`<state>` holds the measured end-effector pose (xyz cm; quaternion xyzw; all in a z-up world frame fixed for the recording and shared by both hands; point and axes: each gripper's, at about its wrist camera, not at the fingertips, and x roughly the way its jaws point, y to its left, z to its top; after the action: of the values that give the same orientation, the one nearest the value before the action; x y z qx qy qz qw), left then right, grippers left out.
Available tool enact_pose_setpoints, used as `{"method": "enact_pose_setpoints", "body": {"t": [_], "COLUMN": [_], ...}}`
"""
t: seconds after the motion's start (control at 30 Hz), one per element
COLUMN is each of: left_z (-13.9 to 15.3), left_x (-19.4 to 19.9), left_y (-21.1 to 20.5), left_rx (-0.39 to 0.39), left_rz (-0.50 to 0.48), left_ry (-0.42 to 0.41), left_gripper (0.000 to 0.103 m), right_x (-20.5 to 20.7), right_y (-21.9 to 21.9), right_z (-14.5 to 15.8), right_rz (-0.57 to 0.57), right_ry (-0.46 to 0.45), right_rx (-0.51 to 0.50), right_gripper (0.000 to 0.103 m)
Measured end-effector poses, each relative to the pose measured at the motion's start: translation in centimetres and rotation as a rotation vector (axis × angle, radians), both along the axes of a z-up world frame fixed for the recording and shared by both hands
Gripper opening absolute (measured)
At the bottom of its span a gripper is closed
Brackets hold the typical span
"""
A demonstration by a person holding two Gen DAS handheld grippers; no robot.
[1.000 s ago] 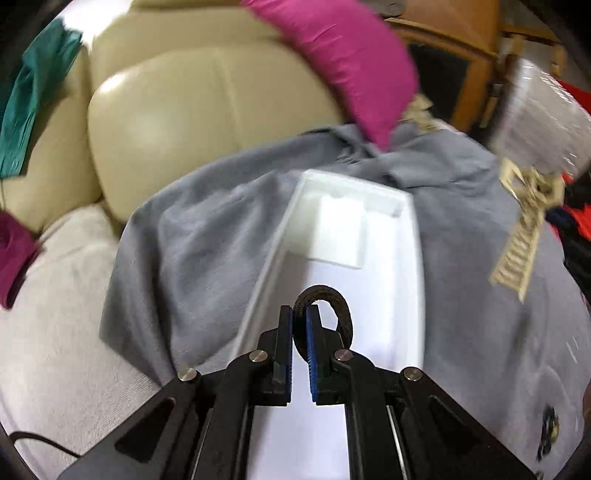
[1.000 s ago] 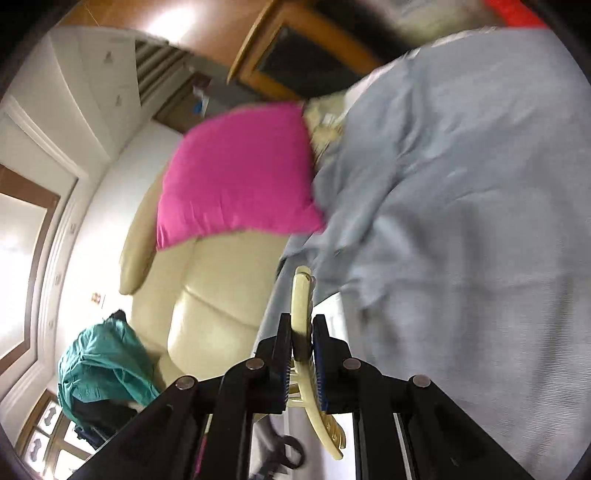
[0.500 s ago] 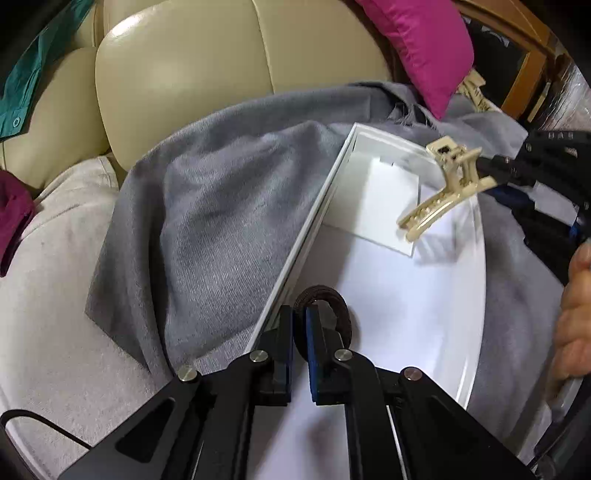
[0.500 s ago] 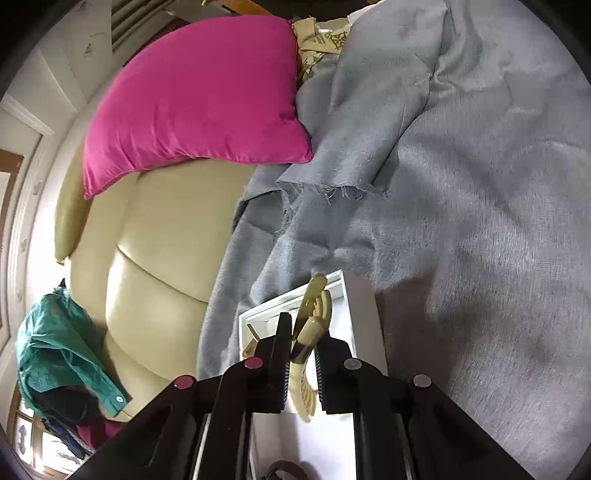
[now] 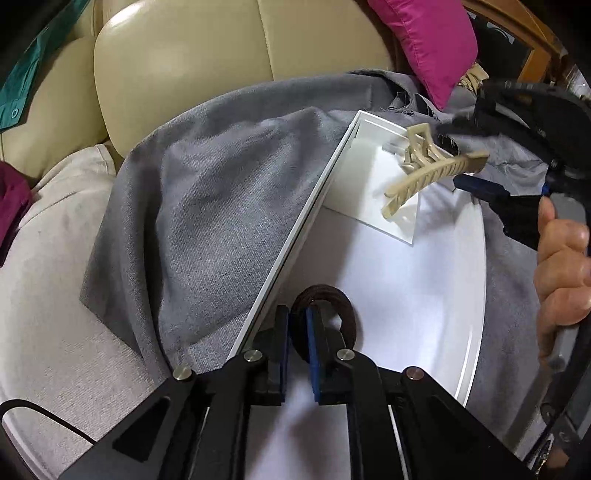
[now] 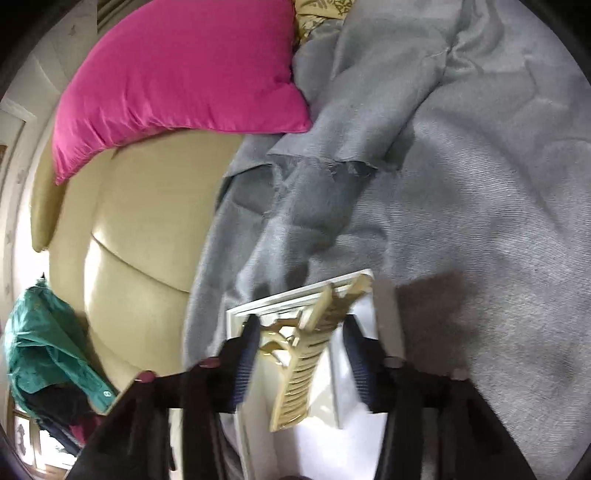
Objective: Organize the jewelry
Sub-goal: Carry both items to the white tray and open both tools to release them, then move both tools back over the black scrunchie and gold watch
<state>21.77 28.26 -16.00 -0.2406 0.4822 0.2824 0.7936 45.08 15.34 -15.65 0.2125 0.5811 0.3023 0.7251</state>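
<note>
A white tray (image 5: 476, 302) lies on a grey cloth (image 5: 221, 206) on a sofa. My left gripper (image 5: 297, 321) is shut on a dark brown hair tie (image 5: 343, 310), low over the tray's near end. My right gripper (image 6: 299, 343) has its jaws spread wide; it also shows in the left wrist view (image 5: 463, 162). A beige hair claw clip (image 6: 306, 354) is between its fingers, loose, over the raised white block at the tray's far end (image 5: 373, 199). The clip shows in the left wrist view (image 5: 428, 173) too.
A pink cushion (image 6: 177, 74) leans on the cream sofa back (image 5: 184, 59) beyond the tray. A green garment (image 6: 44, 350) hangs on the sofa at left. A wooden frame (image 5: 517, 22) stands behind. A hand (image 5: 565, 266) holds the right gripper.
My right gripper has opened and the claw clip has come free over the tray's far end. My left gripper still holds the hair tie, nearly still.
</note>
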Motion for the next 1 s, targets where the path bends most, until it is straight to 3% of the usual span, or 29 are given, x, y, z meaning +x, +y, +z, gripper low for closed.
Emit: {"method": "enact_pose_setpoints", "body": {"t": [0.2, 0.33, 0.47, 0.67, 0.83, 1.0], "left_z": [1.4, 3.1, 5.1, 6.9, 7.5, 7.5], "left_x": [-0.2, -0.4, -1.0, -1.8, -1.8, -2.3], "left_y": [-0.5, -2.3, -4.1, -8.8, -14.5, -20.4], "left_rx": [0.062, 0.147, 0.217, 0.264, 0.306, 0.301], "left_rz": [-0.001, -0.034, -0.079, -0.196, -0.362, -0.529], "left_ry": [-0.036, -0.083, -0.155, -0.243, -0.282, -0.326], "left_gripper": [0.014, 0.032, 0.05, 0.055, 0.056, 0.058], "right_x": [-1.8, -4.0, -7.6, -13.6, -18.5, -21.7], "right_y": [-2.5, -7.6, -15.8, -31.5, -42.2, -48.2], "right_z": [2.5, 5.2, 8.1, 11.0, 10.5, 6.4], "right_rz": [0.018, -0.021, -0.088, -0.293, -0.453, -0.55], "right_ry": [-0.057, -0.114, -0.198, -0.259, -0.233, -0.163], "right_rx": [0.044, 0.087, 0.059, -0.001, -0.07, -0.048], "right_gripper": [0.056, 0.056, 0.056, 0.056, 0.055, 0.055]}}
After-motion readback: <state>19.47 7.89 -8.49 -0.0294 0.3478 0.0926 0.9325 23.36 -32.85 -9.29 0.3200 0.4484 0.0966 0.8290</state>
